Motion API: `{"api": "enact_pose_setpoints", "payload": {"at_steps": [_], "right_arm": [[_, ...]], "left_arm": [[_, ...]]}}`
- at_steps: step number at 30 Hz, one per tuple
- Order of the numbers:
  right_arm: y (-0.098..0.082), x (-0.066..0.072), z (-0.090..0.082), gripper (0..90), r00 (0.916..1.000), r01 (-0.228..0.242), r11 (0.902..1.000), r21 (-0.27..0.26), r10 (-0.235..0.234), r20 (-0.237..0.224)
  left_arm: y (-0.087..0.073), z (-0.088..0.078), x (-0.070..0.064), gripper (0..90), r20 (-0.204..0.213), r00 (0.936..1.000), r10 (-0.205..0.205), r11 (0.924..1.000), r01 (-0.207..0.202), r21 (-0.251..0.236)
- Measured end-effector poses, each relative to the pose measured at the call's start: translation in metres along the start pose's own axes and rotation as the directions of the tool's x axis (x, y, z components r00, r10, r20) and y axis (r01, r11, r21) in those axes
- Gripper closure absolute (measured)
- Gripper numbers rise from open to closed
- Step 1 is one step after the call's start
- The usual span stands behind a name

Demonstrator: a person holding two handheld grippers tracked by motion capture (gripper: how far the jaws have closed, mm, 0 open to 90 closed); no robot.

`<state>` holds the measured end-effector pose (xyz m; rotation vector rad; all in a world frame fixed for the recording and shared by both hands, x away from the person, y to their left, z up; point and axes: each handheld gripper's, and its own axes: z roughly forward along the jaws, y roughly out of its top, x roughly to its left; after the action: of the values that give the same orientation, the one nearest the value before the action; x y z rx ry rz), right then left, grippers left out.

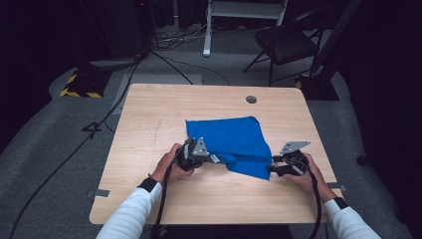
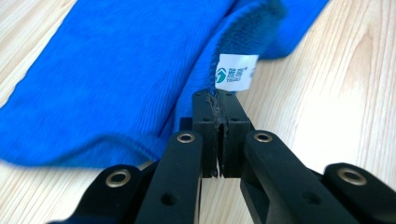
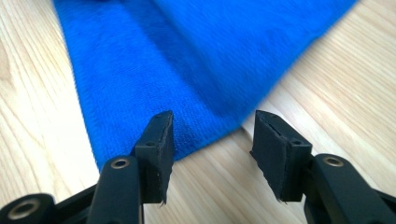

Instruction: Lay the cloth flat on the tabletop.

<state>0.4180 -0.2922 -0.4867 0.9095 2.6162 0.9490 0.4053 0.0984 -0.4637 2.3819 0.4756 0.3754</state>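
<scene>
Your left gripper (image 2: 218, 105) has its fingers pressed together on the near-left edge of the blue cloth (image 1: 231, 142), just by the white label (image 2: 236, 71). That corner looks secured. Your right gripper (image 3: 212, 140) has its fingers spread, a cloth corner lying between them but not pinched yet. The cloth lies partly folded at the middle of the surface (image 1: 149, 114), toward its near side. Grasping the right corner and whatever fold or spread follows remain.

The blue cloth (image 2: 116, 70) is soft, finely ribbed fabric with a fuzzy matt nap and a smooth white printed label (image 2: 236, 71). The bench (image 1: 164, 107) is pale, matt wood grain. The black pads (image 3: 161, 154) look rough and frayed.
</scene>
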Motion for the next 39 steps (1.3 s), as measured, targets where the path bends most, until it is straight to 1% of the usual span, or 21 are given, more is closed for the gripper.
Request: {"api": "enact_pose_setpoints", "payload": {"at_steps": [3,4,7,9,10,12,16,20,21,23,25,26,28,29,30,32,33,34,35,37,39], "right_arm": [[-0.003,-0.004,-0.003,49.4,0.9999,-0.007,1.0,0.006,0.007,0.007],[-0.004,-0.005,-0.004,49.3,0.9999,-0.008,0.9999,0.009,0.008,0.011],[-0.007,-0.008,-0.007,48.1,0.9997,-0.017,0.9998,0.012,0.016,0.02],[-0.01,-0.01,-0.01,47.7,0.9994,-0.022,0.9996,0.015,0.022,0.027],[-0.011,-0.01,-0.01,47.5,0.9993,-0.024,0.9996,0.012,0.023,0.029],[-0.014,-0.009,-0.013,47.4,0.999,-0.024,0.9996,0.012,0.023,0.039],[-0.019,-0.005,-0.018,46.7,0.9986,-0.014,0.9999,0.01,0.013,0.052],[-0.022,-0.003,-0.025,45.6,0.9975,-0.006,1.0,0.006,0.006,0.071],[-0.024,-0.003,-0.026,45.4,0.9974,-0.014,0.9999,-0.002,0.014,0.071],[-0.025,-0.004,-0.029,44.2,0.9969,-0.029,0.9994,-0.02,0.03,0.072],[-0.026,-0.003,-0.032,43.1,0.997,-0.033,0.9984,-0.047,0.036,0.068],[-0.026,-0.002,-0.033,43.1,0.9973,-0.032,0.9978,-0.059,0.035,0.064],[-0.023,0.005,-0.033,43.1,0.9983,-0.016,0.9961,-0.086,0.021,0.055],[-0.021,0.009,-0.032,43.4,0.998,-0.001,0.9968,-0.08,0.006,0.063],[-0.019,0.012,-0.03,43.7,0.9975,0.015,0.997,-0.076,-0.01,0.07],[-0.018,0.014,-0.029,43.8,0.9972,0.02,0.997,-0.075,-0.015,0.074],[-0.015,0.018,-0.025,43.9,0.9972,0.025,0.9969,-0.075,-0.02,0.072],[-0.015,0.019,-0.024,43.9,0.9969,0.028,0.9971,-0.071,-0.022,0.075],[-0.015,0.019,-0.022,43.7,0.9966,0.032,0.9974,-0.064,-0.027,0.078],[-0.016,0.02,-0.02,43.6,0.996,0.039,0.9978,-0.053,-0.035,0.082],[-0.018,0.021,-0.019,43.6,0.9962,0.039,0.998,-0.051,-0.035,0.079]], "left_arm": [[-0.009,-0.005,0.0,86.5,-0.011,0.9998,0.016,0.9998,-0.015,0.014],[-0.013,-0.007,0.0,86.0,-0.005,0.9999,0.014,0.9998,-0.014,0.014],[-0.023,-0.014,0.0,84.4,-0.015,0.9999,0.006,0.9997,-0.006,0.025],[-0.029,-0.017,-0.001,82.4,-0.005,0.9999,-0.015,0.9995,0.015,0.026],[-0.032,-0.02,-0.004,82.1,-0.016,0.9997,-0.021,0.9996,0.021,0.019],[-0.038,-0.024,-0.008,82.0,-0.015,0.9997,-0.018,0.9995,0.019,0.025],[-0.046,-0.028,-0.017,82.2,0.004,0.9998,-0.019,0.9993,0.019,0.033],[-0.05,-0.034,-0.026,76.5,0.006,0.9995,-0.031,0.9991,0.031,0.03],[-0.051,-0.035,-0.027,75.0,0.009,0.9993,-0.036,0.9991,0.036,0.021],[-0.053,-0.039,-0.028,68.0,0.001,0.9979,-0.065,0.9978,0.065,0.015],[-0.053,-0.04,-0.028,56.4,-0.014,0.9936,-0.112,0.9937,0.112,0.01],[-0.054,-0.04,-0.028,49.4,-0.038,0.9873,-0.154,0.988,0.154,0.009],[-0.053,-0.04,-0.029,35.1,-0.047,0.9815,-0.186,0.9826,0.185,-0.008],[-0.053,-0.04,-0.029,33.0,-0.047,0.9815,-0.186,0.9826,0.185,-0.008],[-0.05,-0.039,-0.031,30.6,-0.054,0.9796,-0.193,0.9811,0.193,-0.013],[-0.048,-0.037,-0.032,27.8,-0.05,0.9799,-0.193,0.9811,0.193,-0.019],[-0.044,-0.033,-0.034,27.7,-0.049,0.9793,-0.196,0.9805,0.195,-0.021],[-0.04,-0.028,-0.037,27.2,-0.061,0.9803,-0.188,0.9822,0.188,-0.008],[-0.038,-0.025,-0.038,26.3,-0.058,0.9801,-0.19,0.9818,0.19,-0.002],[-0.036,-0.019,-0.041,25.8,-0.074,0.979,-0.19,0.981,0.192,0.024],[-0.036,-0.014,-0.042,25.7,-0.064,0.9801,-0.188,0.9808,0.191,0.042]]}}
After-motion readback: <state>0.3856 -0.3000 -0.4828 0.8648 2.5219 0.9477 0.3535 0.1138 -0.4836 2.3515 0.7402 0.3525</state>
